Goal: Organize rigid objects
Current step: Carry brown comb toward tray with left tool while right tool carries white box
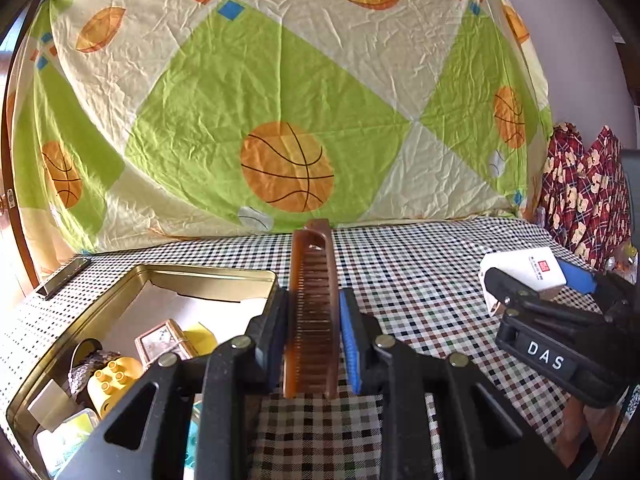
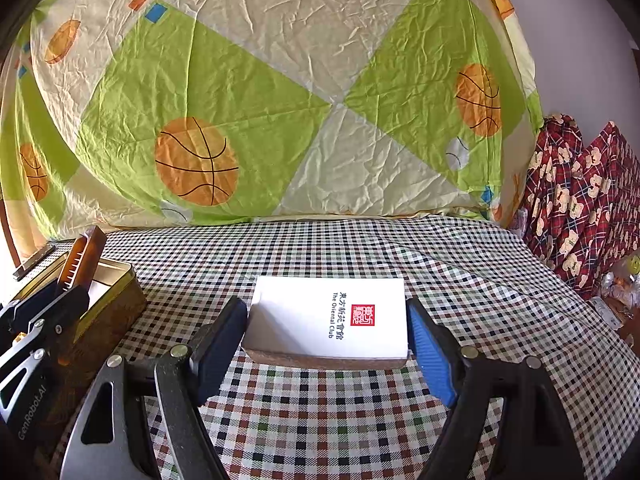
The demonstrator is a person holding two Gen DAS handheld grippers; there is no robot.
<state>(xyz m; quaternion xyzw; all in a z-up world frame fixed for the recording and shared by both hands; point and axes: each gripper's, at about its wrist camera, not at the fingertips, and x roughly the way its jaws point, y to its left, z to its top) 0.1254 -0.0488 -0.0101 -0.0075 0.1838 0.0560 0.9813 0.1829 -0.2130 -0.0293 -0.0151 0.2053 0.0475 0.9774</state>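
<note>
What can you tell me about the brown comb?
The comb is see-through amber brown and looks like hard plastic, with one row of fine, close teeth under a thick spine. The left tool is shut on it, one pad pressing each side, so it hangs in the air pointing away from the camera. Seen from the right wrist, it tilts above the near edge of the gold tin, which sits to its left on the checked cloth. Nothing else touches it.
</note>
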